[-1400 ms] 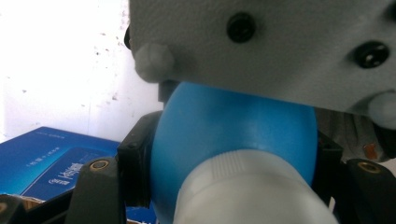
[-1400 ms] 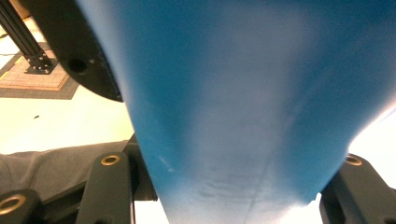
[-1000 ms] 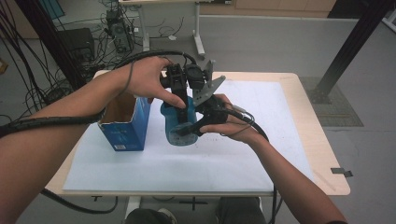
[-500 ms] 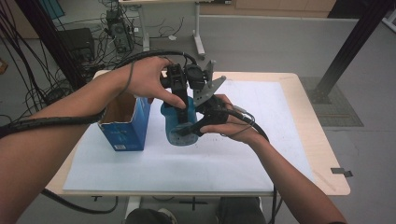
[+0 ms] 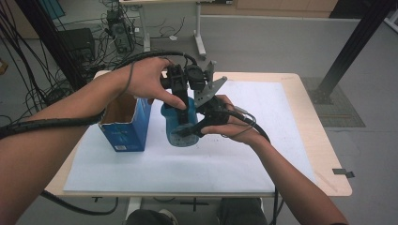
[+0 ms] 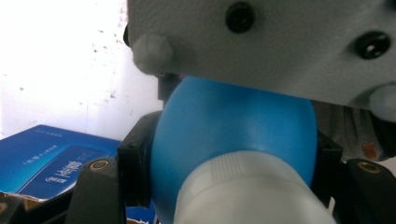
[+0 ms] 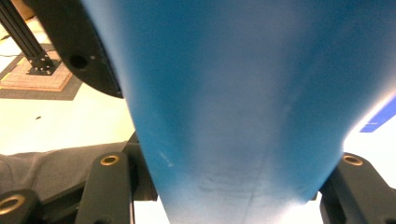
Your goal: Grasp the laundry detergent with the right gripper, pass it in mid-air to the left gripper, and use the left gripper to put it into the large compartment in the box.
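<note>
Gripping one blue bottle [image 5: 180, 123] above the table [image 5: 300, 108], both grippers clamp it — left gripper [image 5: 180, 101] near its white cap [image 6: 247, 191], right gripper [image 5: 199, 126] lower down. Uneven pulling could twist it loose onto the open blue box [image 5: 126, 124] alongside.

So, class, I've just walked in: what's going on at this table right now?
A person is working a blue bottle with two handheld grippers over the white sheet. The left gripper clamps the bottle's upper part near its white cap; the right gripper grips the lower body. An open blue box stands just to the bottle's left in the high view.
</note>
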### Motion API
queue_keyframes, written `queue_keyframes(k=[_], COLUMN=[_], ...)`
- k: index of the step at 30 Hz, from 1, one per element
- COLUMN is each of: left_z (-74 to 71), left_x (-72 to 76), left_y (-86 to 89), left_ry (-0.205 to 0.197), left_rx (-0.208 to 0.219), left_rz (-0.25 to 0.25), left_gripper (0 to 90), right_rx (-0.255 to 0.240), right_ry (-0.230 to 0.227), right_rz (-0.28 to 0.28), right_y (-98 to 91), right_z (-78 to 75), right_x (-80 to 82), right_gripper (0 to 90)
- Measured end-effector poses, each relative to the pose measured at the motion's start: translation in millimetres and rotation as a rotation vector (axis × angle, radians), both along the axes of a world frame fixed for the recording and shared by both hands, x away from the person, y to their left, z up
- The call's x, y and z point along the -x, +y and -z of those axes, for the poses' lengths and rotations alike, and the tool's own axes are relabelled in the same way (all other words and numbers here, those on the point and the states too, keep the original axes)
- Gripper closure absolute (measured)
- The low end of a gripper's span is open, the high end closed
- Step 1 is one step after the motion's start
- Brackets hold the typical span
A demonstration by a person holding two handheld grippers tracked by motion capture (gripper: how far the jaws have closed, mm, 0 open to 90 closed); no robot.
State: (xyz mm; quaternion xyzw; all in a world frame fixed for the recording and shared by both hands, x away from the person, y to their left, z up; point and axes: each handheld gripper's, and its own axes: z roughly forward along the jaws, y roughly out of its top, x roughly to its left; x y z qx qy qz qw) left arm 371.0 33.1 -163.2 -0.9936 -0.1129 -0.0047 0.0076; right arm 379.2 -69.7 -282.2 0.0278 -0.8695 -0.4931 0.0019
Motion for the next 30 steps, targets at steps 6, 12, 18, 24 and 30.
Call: queue_keyframes(k=[6,12,18,24,30], left_z=[-0.2,0.9,0.8,-0.3,1.0], left_x=[-0.6,-0.3,0.0,0.0,0.4], left_y=[-0.7,-0.6,-0.3,-1.2,-4.1], left_ry=[-0.002,0.001,0.0,-0.003,-0.005], left_rx=[0.0,-0.003,-0.003,-0.003,-0.012], left_rz=[0.004,0.0,0.002,-0.001,0.006], left_gripper=[36.1,36.1,36.2,36.2,36.2], right_rx=[0.002,-0.003,-0.004,-0.01,-0.014], right_ry=[-0.004,-0.004,-0.001,0.003,0.002], right_rz=[0.001,0.002,-0.001,0.002,-0.002], right_y=[-1.0,-1.0,-0.7,-1.2,-2.0], right_z=[-0.2,0.9,1.6,1.1,2.0], right_x=[-0.7,-0.5,0.0,0.0,-0.5], right_gripper=[42.0,42.0,41.9,41.7,41.2])
